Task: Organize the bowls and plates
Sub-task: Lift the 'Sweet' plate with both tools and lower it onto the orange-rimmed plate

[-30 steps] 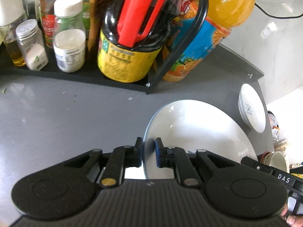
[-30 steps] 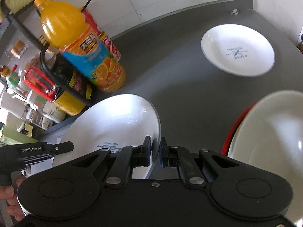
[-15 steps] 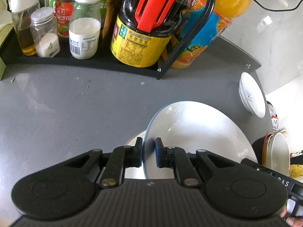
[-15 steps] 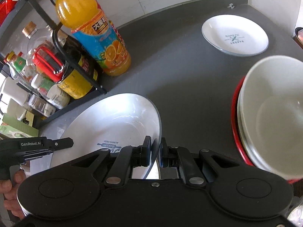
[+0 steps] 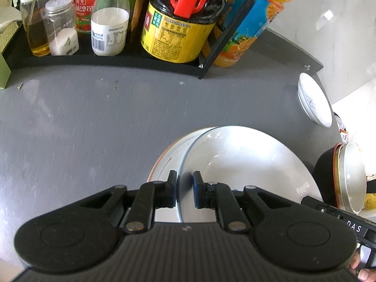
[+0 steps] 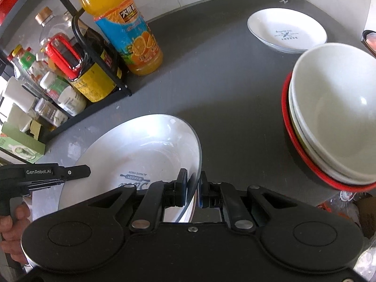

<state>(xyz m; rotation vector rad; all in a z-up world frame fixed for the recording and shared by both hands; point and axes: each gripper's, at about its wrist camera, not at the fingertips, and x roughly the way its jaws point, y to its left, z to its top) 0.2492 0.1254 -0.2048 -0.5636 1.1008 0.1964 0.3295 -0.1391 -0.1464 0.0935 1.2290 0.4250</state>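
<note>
A large white plate (image 5: 246, 164) printed "BAKERY" (image 6: 141, 155) is held level, low over the grey counter (image 5: 94, 122). My left gripper (image 5: 183, 189) is shut on its left rim. On the opposite rim my right gripper (image 6: 192, 188) is shut as well. Under the held plate a second white plate (image 5: 164, 162) shows its left edge. A stack of white bowls (image 6: 329, 117) on a red-rimmed dish stands to the right. A small white plate (image 6: 286, 30) lies at the far right corner.
A black rack (image 5: 117, 63) with jars, a dark sauce bottle (image 5: 178, 23) and condiment bottles lines the back of the counter. An orange juice bottle (image 6: 124, 30) stands beside it. A hand (image 6: 11, 223) holds the left gripper's handle. The counter edge runs close behind the small plate.
Both grippers drew back from the rack, carrying the plate toward the near side. A second plate has come into view beneath it, and the bowl stack now shows in full.
</note>
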